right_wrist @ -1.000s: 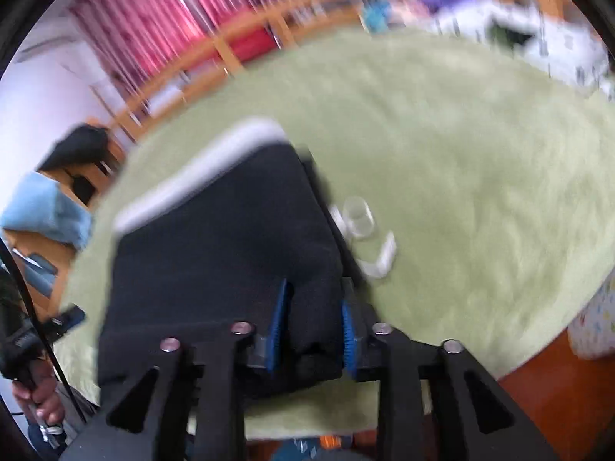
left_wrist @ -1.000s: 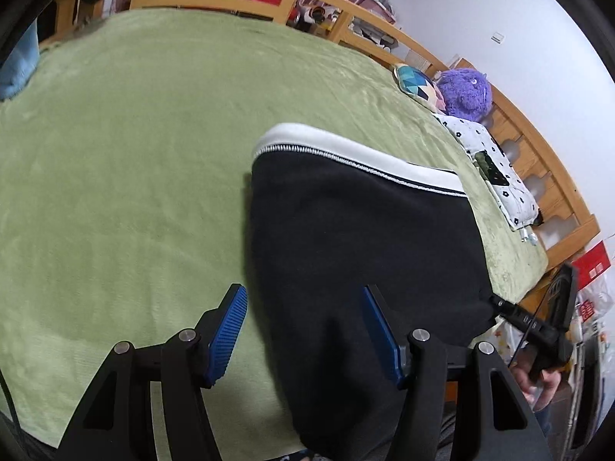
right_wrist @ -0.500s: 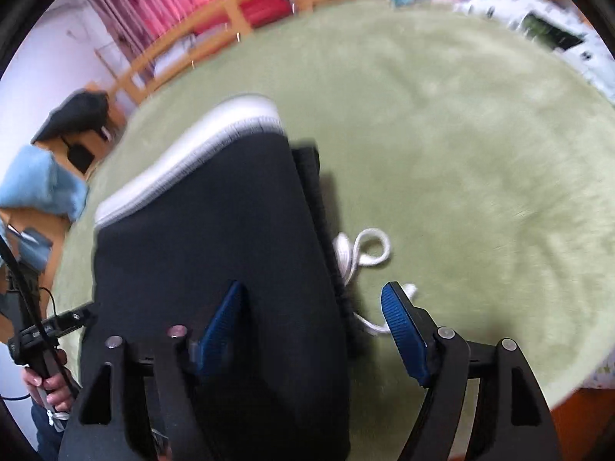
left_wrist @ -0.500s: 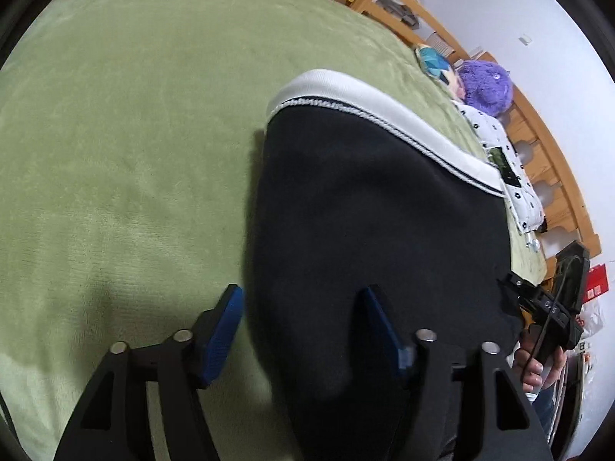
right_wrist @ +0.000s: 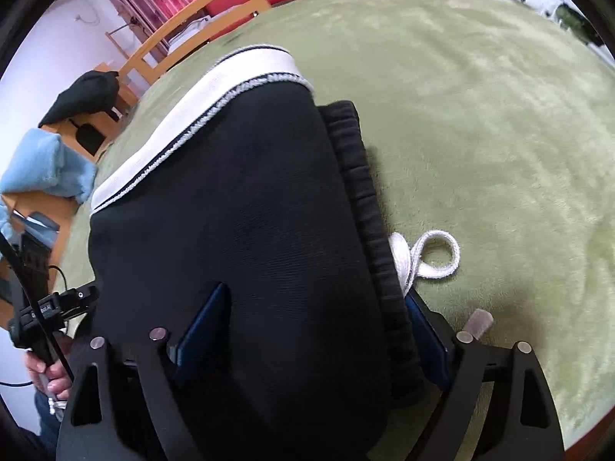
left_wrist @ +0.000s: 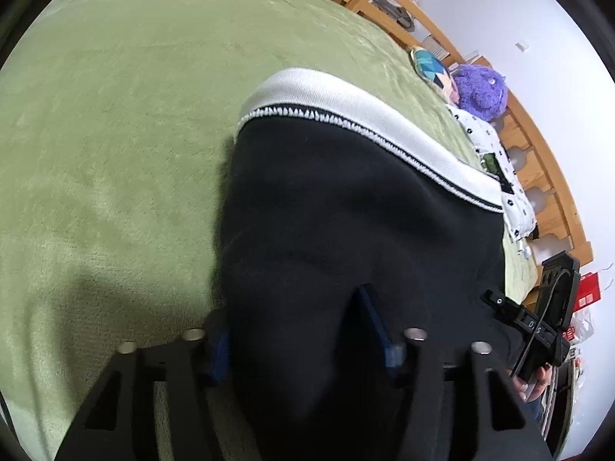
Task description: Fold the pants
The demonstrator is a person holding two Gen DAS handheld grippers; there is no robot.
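Observation:
Black pants (left_wrist: 346, 230) with a white cuff band (left_wrist: 357, 115) lie folded on the green blanket; they also show in the right wrist view (right_wrist: 250, 211). My left gripper (left_wrist: 296, 330) is open, its blue pads straddling the near left corner of the fabric. My right gripper (right_wrist: 307, 330) is open, its pads on either side of the near right corner and the ribbed waistband (right_wrist: 365, 199). A white drawstring (right_wrist: 426, 253) loops out beside the waistband.
The green blanket (left_wrist: 115, 134) covers a bed with a wooden rail (left_wrist: 546, 161). A purple plush toy (left_wrist: 480, 90) and spotted cloth (left_wrist: 496, 157) lie at the far right edge. A blue cushion (right_wrist: 46, 169) and black bag (right_wrist: 84, 92) sit beyond the bed.
The right gripper let go of the pants and opened. Both grippers then moved forward and down, so the near edge of the pants now lies between their open pads.

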